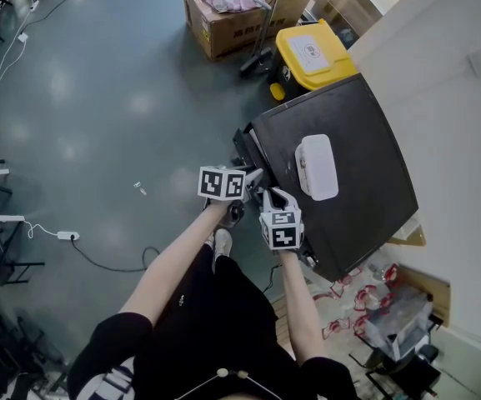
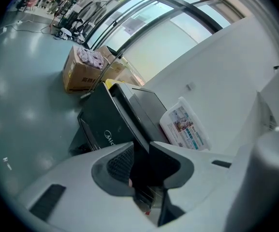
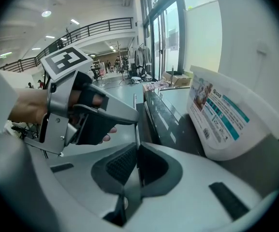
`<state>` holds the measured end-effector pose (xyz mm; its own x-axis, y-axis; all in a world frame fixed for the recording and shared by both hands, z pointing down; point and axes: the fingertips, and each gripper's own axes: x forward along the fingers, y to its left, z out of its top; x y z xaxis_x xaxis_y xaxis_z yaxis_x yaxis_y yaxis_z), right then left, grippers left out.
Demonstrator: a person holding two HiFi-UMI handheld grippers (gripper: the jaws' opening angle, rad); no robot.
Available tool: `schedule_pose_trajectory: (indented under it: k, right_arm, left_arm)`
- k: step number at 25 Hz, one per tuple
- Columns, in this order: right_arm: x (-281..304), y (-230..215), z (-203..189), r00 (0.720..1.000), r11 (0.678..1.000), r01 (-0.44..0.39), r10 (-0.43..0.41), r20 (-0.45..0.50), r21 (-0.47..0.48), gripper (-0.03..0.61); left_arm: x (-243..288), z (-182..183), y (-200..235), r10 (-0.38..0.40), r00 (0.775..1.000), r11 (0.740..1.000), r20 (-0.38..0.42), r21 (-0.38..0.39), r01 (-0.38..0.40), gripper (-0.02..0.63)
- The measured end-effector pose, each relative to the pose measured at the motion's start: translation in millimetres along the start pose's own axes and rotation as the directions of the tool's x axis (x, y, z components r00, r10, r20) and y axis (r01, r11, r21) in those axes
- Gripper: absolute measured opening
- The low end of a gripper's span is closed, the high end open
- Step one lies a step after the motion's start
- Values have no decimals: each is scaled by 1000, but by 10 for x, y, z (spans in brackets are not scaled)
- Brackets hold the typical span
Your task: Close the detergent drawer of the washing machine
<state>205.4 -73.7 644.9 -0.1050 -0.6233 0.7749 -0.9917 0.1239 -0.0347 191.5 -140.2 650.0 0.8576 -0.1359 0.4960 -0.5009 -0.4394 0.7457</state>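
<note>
Forearms (image 1: 182,261) reach to the left gripper (image 1: 253,179) and right gripper (image 1: 272,198) at the black washing machine (image 1: 348,165); its detergent drawer (image 1: 244,144) juts open just beyond. Left gripper view: jaws apart astride a dark edge (image 2: 141,170); the logo (image 2: 109,138) begins "Mid". Right gripper view: jaws narrow, nipping a thin pale edge (image 3: 136,141); the white tub (image 3: 226,115) carries a label too small to read.

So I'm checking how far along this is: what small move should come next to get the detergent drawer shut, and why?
Probably press the left gripper against the front of the detergent drawer and push it toward the washing machine. In the head view the drawer juts out from the machine's front, and that gripper, jaws apart, sits right beside it.
</note>
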Motion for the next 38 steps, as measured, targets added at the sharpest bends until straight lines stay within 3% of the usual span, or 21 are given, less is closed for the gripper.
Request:
schedule_pose_trajectory:
  k: [10, 14, 16, 18, 24, 31, 33, 34, 38]
  right_arm:
    - [16, -172, 24, 997, 998, 64, -65, -43, -19, 29]
    - [-45, -198, 63, 987, 984, 154, -157, -28, -86, 37]
    - [-73, -209, 113, 980, 968, 195, -199, -13, -158, 68]
    - [-37, -215, 119, 980, 961, 187, -196, -28, -203, 143]
    - [50, -293, 122, 982, 970, 161, -175, -64, -182, 129]
    - [70, -363, 142, 967, 950, 240, -253, -41, -201, 125]
    - [65, -391, 135, 958, 936, 270, -285, -36, -228, 103]
    - [60, -391, 133, 958, 934, 270, -286, -35, -235, 103]
    - [39, -373, 149, 974, 951, 218, -226, -13, -219, 96]
  left_arm:
    - [164, 84, -90, -42, 999, 998, 2, -44, 42, 106]
    - [188, 88, -108, -59, 998, 995, 7, -80, 60, 115]
    - [187, 101, -115, -70, 998, 993, 8, -94, 70, 122]
    - [192, 109, -111, -78, 997, 989, 15, -127, 79, 133]
    - [218, 119, -103, -74, 997, 982, 24, -171, 77, 133]
    - [288, 162, -117, -78, 993, 970, 87, -224, 96, 133]
    - [339, 162, -139, -74, 992, 968, 105, -233, 97, 169]
    - [344, 154, -137, -66, 992, 970, 110, -228, 90, 147]
    - [240, 177, -204, -161, 971, 958, 175, -208, 197, 142]
